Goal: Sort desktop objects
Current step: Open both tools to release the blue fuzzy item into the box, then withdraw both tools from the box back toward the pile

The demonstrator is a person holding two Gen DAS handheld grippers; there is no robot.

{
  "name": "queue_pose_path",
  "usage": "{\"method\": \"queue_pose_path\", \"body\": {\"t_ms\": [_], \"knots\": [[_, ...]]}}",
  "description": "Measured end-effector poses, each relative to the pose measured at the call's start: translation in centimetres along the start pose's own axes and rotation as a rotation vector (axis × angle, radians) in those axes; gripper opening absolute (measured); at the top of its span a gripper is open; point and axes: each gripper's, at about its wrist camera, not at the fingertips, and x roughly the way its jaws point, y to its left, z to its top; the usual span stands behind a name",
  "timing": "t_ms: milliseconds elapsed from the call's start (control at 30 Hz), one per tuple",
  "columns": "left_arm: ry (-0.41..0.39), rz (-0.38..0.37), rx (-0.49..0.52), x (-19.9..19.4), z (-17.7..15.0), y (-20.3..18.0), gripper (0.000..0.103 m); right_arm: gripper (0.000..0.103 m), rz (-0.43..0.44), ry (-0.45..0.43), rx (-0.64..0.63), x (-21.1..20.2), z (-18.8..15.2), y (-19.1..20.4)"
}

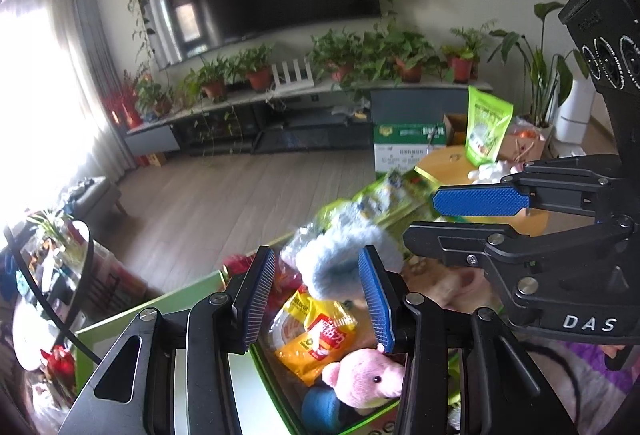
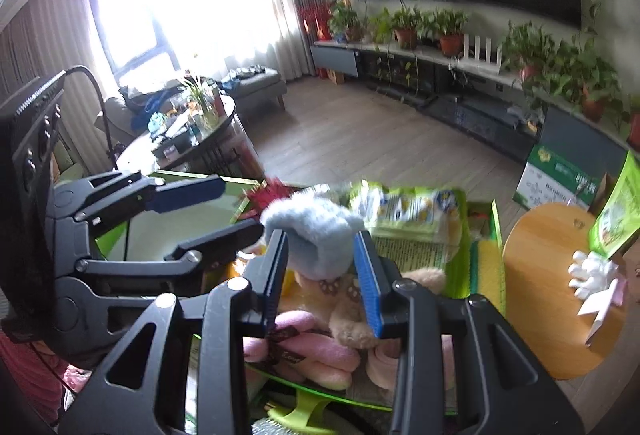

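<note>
Item under handling: grey plush [image 2: 312, 235], fluffy, held up above a green box [image 1: 180, 299] full of mixed goods.
Right gripper [image 2: 326, 267]: narrow, both blue pads pressed into the plush's flanks; it carries the plush.
Left gripper [image 1: 318, 289]: jaws partly apart; the plush sits between the pads in its own view, but contact on either pad cannot be confirmed. No grip recorded.
Box contents below: yellow packet [image 1: 316, 335], pink pig [image 1: 368, 375], blue ball [image 1: 320, 403], tan plush [image 2: 344, 299], pink roll [image 2: 320, 351]. All lie loose, touching one another.
Snack bag [image 2: 404, 207]: green, blurred, just behind the grey plush; whether it is attached or merely lifted with it cannot be determined.
Side tabletop [image 2: 552, 299]: round, wooden, to the right of the box; carries a white bow [image 2: 592, 271] and a green pouch [image 2: 616, 215].
Handling judgement: the plush is light, soft and compressible; it will not slip readily nor break. It deforms under the pads, so a hold across the thick middle is soundest; a hold on a loose edge risks pull-out.
Risk: the trailing bag may drop on transfer.
</note>
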Motion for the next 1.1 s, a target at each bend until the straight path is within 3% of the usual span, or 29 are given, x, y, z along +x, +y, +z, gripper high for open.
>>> {"method": "queue_pose_path", "body": {"t_ms": [300, 633, 1100], "knots": [[-0.059, 0.012, 0.008, -5.7, 0.0, -1.4, 0.045, 0.037, 0.015, -0.038, -0.045, -5.3, -0.4, 2.4], [-0.109, 0.013, 0.010, -11.9, -2.1, -3.2, 0.045, 0.037, 0.043, -0.052, -0.096, -10.7, -3.2, 5.6], [-0.161, 0.022, 0.006, -17.8, -4.6, -4.9, 0.045, 0.042, 0.070, -0.073, -0.129, -15.3, -5.8, 8.9]]}}
